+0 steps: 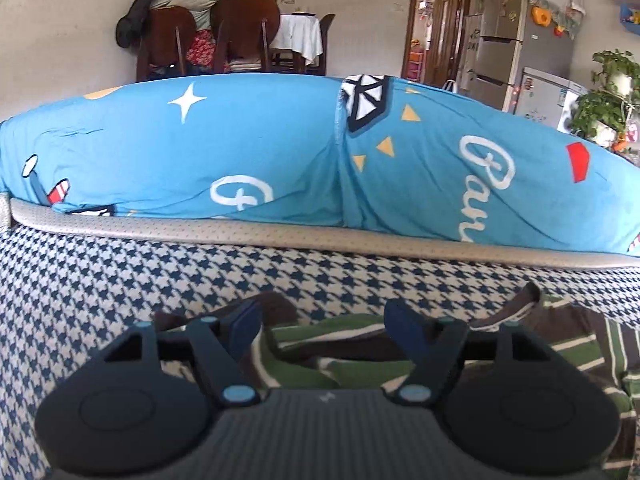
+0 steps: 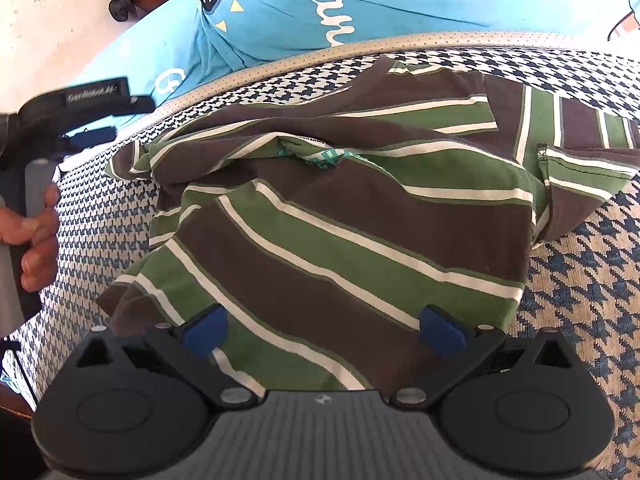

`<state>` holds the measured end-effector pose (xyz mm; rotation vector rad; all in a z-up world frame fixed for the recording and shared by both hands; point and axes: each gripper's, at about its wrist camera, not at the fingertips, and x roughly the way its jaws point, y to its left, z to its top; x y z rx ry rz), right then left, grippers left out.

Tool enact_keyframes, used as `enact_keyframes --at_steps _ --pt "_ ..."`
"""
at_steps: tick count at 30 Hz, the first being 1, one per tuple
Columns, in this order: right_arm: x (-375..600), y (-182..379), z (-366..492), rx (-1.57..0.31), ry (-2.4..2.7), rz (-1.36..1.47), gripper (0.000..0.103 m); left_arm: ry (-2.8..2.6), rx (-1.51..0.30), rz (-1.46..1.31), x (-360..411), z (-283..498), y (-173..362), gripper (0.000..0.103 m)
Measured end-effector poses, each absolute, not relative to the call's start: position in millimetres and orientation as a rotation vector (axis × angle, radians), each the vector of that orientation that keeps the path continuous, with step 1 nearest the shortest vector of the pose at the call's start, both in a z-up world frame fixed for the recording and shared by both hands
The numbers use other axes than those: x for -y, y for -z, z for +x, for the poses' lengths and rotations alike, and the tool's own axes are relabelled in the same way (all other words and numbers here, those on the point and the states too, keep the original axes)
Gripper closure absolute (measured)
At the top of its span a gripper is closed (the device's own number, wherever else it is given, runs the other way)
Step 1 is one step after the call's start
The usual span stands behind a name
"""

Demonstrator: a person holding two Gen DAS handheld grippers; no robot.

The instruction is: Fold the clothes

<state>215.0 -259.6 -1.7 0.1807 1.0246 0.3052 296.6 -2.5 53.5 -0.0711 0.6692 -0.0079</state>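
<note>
Striped shirt (image 2: 340, 216), brown and green with thin white lines, lies rumpled on the houndstooth cover (image 2: 580, 280) of a sofa seat, partly folded over itself so that a light inner neck label shows near its middle. One sleeve lies out toward the right side of the right wrist view. The right tool (image 2: 322, 330) hovers over the near hem of the shirt with its blue-padded fingers spread wide and nothing between them. The left tool (image 1: 322, 330) sits low at the shirt's far-left edge, its fingers also apart, with striped cloth visible below and between them; whether the pads touch the cloth cannot be told. In the right wrist view a hand (image 2: 38, 236) grips the left tool's handle. Behind the seat runs a grey piped edge (image 1: 320, 240), and above it a bright blue cushion (image 1: 200, 148) printed with white script, stars and triangles. Beyond are wooden chairs (image 1: 240, 32) piled with clothing, a refrigerator (image 1: 504, 52) and a potted plant (image 1: 608, 96).
</note>
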Motion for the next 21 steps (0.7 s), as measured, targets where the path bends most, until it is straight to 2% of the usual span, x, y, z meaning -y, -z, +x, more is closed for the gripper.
enact_keyframes --at_steps 8,19,21 --pt "259.3 1.8 214.4 -1.025 -0.31 0.167 0.0 0.229 -0.726 -0.046 42.1 332.5 -35.1 0.032" --pt "256.4 1.4 214.1 -1.024 -0.318 0.145 0.0 0.415 -0.804 0.126 75.2 355.2 -11.0 0.03" --pt "255.4 1.2 213.9 -1.024 -0.316 0.139 0.0 0.439 -0.812 0.146 77.6 355.8 -8.5 0.026"
